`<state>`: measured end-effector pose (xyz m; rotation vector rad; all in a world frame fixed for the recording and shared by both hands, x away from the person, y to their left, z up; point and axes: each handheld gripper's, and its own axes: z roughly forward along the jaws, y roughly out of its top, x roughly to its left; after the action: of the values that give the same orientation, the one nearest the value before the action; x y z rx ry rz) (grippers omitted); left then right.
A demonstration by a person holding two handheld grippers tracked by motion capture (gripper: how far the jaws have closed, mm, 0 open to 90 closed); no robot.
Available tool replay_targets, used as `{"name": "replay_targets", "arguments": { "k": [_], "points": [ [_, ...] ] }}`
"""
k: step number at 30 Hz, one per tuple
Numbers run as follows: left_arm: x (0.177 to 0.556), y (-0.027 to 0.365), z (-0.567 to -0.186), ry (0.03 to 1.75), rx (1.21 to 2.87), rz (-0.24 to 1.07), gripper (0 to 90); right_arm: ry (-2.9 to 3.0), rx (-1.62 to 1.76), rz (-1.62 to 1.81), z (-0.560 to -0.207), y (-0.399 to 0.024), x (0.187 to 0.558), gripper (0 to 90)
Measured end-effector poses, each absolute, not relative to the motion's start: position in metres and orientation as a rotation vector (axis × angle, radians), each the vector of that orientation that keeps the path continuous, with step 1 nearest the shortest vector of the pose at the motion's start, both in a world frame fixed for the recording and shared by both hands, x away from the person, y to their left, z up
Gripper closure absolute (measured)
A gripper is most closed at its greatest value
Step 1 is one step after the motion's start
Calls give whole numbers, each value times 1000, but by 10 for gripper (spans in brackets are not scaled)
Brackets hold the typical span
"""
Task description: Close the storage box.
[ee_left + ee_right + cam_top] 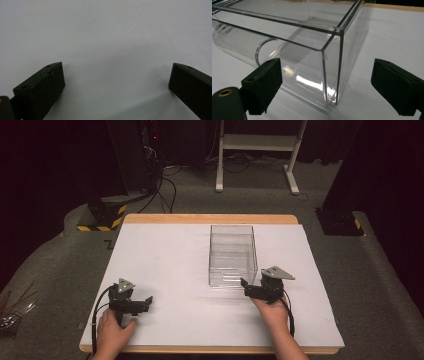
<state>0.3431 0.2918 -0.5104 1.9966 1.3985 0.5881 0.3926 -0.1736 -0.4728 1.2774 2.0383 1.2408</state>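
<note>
A clear plastic box [232,255] stands open-topped on the white table [170,260], right of the middle. My right gripper [246,288] is at the box's near right corner, open. In the right gripper view its jaws [325,75] stand wide apart on either side of the box's corner [332,62] without touching it. A clear rounded shape like a tube [234,42] shows through the box wall. My left gripper [148,302] rests low at the near left of the table, open. Its jaws [116,75] hold nothing, with bare white surface between them.
The table has a wooden rim [210,218] at the far edge. On the floor behind are a white frame's legs [255,142], a black stand with a yellow-black striped base [102,220], cables [167,190] and a black base [340,222] at the right.
</note>
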Motion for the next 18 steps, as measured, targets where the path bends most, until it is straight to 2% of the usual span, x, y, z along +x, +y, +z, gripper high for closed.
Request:
{"name": "replay_targets", "arguments": {
  "k": [18],
  "points": [
    [343, 292, -510, 1398, 1997, 588, 5, 2015, 1299, 1230, -473, -173, 409, 101]
  ]
}}
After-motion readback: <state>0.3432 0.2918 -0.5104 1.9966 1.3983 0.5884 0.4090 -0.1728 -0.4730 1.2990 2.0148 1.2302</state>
